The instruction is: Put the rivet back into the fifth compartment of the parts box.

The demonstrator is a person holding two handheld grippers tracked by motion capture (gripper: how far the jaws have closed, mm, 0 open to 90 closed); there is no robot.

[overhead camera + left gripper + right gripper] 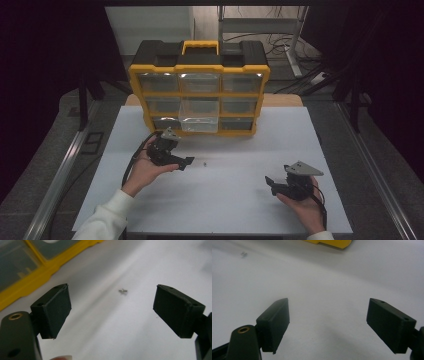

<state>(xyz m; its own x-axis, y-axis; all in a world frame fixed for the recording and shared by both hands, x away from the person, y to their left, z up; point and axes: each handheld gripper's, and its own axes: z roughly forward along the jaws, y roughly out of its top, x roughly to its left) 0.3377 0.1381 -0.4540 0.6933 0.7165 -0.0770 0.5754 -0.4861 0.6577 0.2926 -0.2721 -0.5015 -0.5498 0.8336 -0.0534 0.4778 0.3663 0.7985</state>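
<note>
White tabletop (220,200) stretches before the yellow organizer (199,87), whose middle drawer (199,116) stands pulled out. The small screw (123,291) lies on the bare surface just ahead of your left gripper (111,310), jaws spread wide and empty. Centre it between them, come down low, and close slowly so it cannot skitter away. Your right gripper (328,323) hangs open, well apart.

White table (225,200) with yellow-black drawer organizer (200,87) and small screw (205,163)
</note>
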